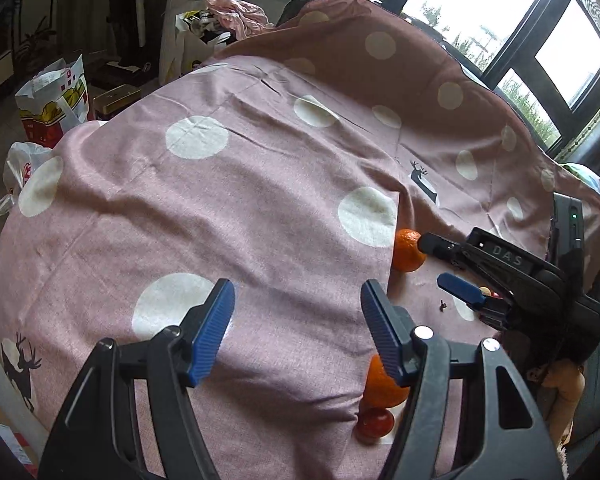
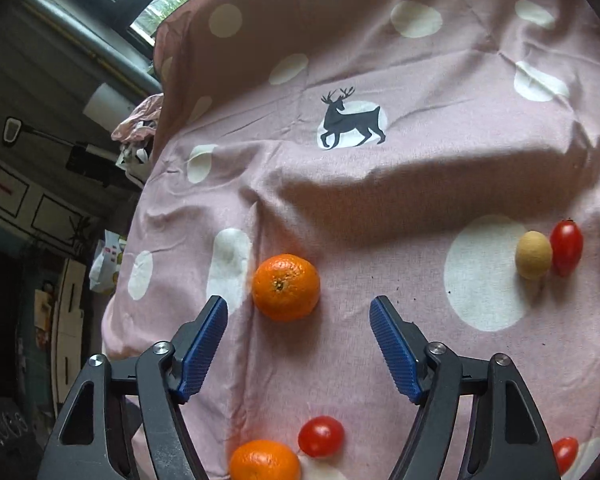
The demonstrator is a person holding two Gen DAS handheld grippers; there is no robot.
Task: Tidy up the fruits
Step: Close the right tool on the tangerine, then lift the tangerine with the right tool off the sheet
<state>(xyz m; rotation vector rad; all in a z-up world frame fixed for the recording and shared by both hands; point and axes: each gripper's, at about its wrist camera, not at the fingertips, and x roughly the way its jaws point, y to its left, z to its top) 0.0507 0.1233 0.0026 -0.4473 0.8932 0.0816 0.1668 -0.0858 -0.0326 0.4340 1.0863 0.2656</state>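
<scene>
On a pink dotted cloth [image 2: 380,208] lie two mandarins, several red cherry tomatoes and a small tan round fruit [image 2: 533,255]. In the right wrist view my right gripper [image 2: 298,312] is open and empty, just short of one mandarin [image 2: 286,287]. A second mandarin [image 2: 265,461] and a tomato [image 2: 321,436] lie under it; more tomatoes sit right [image 2: 566,247] and lower right [image 2: 565,453]. In the left wrist view my left gripper [image 1: 298,298] is open and empty over bare cloth. The right gripper [image 1: 434,262] shows there beside a mandarin [image 1: 407,250]; another mandarin [image 1: 382,386] and a tomato [image 1: 375,424] lie lower.
The cloth [image 1: 220,208] drapes over a raised back at the far side. Shopping bags [image 1: 54,100] and clutter [image 1: 220,16] stand on the floor beyond the cloth's left edge. Windows [image 1: 500,20] are behind.
</scene>
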